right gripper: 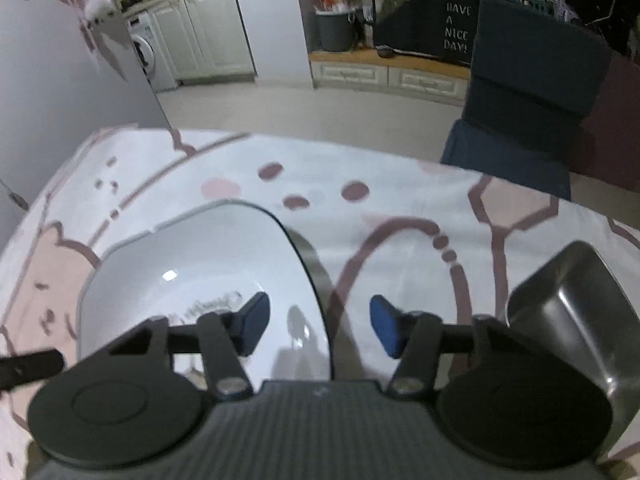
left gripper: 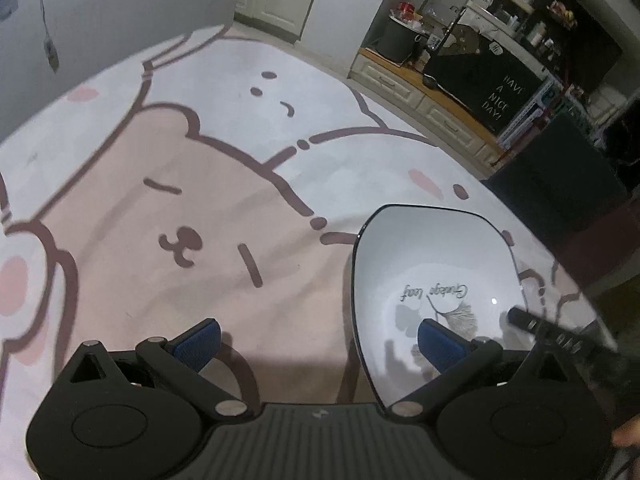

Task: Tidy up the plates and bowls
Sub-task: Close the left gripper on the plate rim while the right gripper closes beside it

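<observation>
A white, squarish bowl (left gripper: 432, 256) with a dark rim and a "Ginkgo Leaf" print lies on the bear-pattern tablecloth (left gripper: 200, 200). My left gripper (left gripper: 320, 342) is open and straddles the bowl's left rim, with one blue pad over the inside and the other over the cloth. In the right wrist view the same bowl (right gripper: 180, 264) sits at the left. My right gripper (right gripper: 320, 328) is open astride its right rim, and neither pad touches the rim. A black finger (left gripper: 532, 322) of the right gripper shows past the bowl in the left wrist view.
A stainless steel container (right gripper: 572, 304) stands on the cloth (right gripper: 400, 208) just right of the right gripper. A dark chair (right gripper: 528, 100) is behind the table's far edge. Cabinets and a black "HAVE A NICE DAY!" board (right gripper: 456, 28) are farther back.
</observation>
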The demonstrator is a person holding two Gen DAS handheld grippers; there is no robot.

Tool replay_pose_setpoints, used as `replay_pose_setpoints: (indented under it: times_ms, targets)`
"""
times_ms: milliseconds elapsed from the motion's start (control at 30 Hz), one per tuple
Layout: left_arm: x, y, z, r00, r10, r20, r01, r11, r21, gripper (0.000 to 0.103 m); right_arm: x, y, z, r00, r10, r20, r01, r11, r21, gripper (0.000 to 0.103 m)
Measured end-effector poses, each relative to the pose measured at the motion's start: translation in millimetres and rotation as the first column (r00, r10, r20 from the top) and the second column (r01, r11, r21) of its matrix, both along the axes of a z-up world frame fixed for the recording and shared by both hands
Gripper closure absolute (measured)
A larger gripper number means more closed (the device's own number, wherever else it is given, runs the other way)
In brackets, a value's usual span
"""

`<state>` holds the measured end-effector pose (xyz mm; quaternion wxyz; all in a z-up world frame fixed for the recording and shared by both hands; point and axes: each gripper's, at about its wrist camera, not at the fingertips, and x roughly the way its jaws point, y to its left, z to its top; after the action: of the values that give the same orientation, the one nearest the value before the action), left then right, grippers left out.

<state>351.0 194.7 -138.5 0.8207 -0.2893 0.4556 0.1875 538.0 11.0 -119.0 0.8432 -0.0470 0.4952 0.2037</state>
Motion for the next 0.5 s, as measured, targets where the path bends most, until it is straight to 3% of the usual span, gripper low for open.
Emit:
replay_pose_setpoints:
  times_ms: [133,367,500]
  targets:
    - [-2,5,-1,0.999,0.049,0.022,-0.048,0.999,-0.024,0.0,-6,0,-7,1.0,0.027,-0.016,-0.027,1.0,-0.012,0.088]
    - [-5,13,-7,0.992,0.07,0.1,-0.055,0.988,-0.147,0.0,-35,-10,-2,0.999,0.036,0.01,-0.036,0.999,-0.038,0.089]
    - [1,3,-8,0.988,0.042,0.149,-0.02,0.989,-0.145,0.0,-56,-32,-1,1.0,0.007,0.003,-0.007,1.0,-0.004,0.089]
